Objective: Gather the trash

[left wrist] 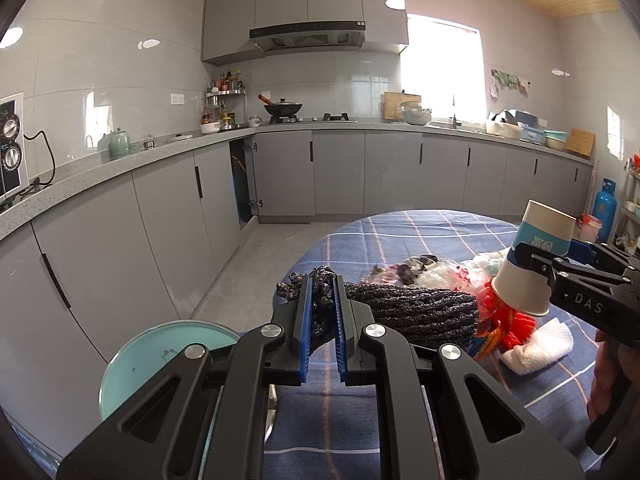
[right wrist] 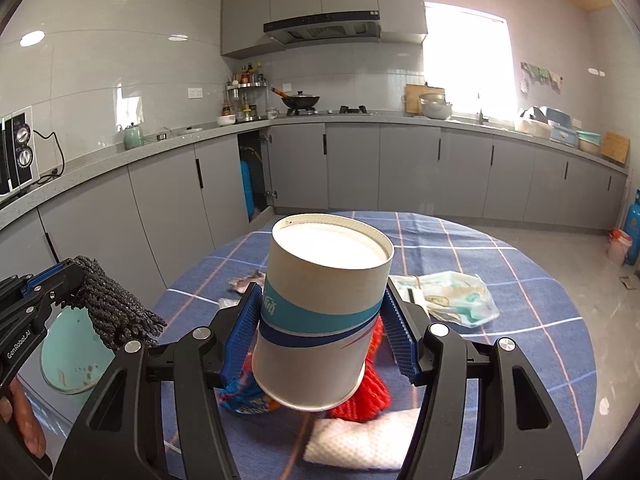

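Observation:
My left gripper [left wrist: 323,322] is shut on a dark grey knitted cloth [left wrist: 416,314], held above the left edge of the round table; the cloth also shows in the right wrist view [right wrist: 110,312]. My right gripper [right wrist: 322,332] is shut on a white paper cup [right wrist: 324,312] with teal and navy bands, held upside down and tilted; the cup also shows in the left wrist view [left wrist: 532,260]. Below the cup lie a red net scrap [right wrist: 370,396], a blue snack wrapper [right wrist: 246,398] and a white paper towel [right wrist: 360,444].
A teal bin [left wrist: 160,360] stands on the floor left of the table, under the cloth. The table has a blue plaid cloth [right wrist: 500,280] with a plastic packet [right wrist: 452,300] and crumpled wrappers [left wrist: 424,270]. Grey kitchen cabinets [left wrist: 160,216] run behind. A blue gas cylinder [left wrist: 604,206] stands far right.

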A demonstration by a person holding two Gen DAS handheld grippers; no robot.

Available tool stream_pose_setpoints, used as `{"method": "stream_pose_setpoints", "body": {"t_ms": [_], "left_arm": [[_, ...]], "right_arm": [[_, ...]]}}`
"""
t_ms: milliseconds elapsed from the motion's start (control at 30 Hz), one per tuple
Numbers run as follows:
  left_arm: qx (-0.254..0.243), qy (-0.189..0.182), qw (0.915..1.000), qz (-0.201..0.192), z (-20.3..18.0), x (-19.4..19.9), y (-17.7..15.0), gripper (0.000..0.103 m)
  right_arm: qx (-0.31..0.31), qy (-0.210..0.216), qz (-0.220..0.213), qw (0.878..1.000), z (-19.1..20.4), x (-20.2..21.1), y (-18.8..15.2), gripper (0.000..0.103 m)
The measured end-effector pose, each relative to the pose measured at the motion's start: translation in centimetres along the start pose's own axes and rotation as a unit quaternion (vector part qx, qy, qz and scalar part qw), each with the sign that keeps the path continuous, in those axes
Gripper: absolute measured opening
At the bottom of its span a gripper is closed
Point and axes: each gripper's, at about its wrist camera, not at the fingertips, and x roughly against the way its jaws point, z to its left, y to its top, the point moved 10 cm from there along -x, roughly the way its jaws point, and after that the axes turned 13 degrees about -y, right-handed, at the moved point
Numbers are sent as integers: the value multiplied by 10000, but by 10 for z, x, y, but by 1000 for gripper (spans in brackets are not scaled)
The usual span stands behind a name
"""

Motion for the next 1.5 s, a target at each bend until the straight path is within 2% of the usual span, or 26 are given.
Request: {"method": "stream_pose_setpoints", "body": {"t_ms": [533, 1500], "left_arm": [[15, 279, 9995, -139, 29, 22, 12, 10], [230, 970, 9949, -138, 105, 57, 4, 10]], "right_arm": [[188, 316, -169, 9992, 47, 1, 19, 59], [609, 939, -214, 9935, 139, -4, 26, 59]]}}
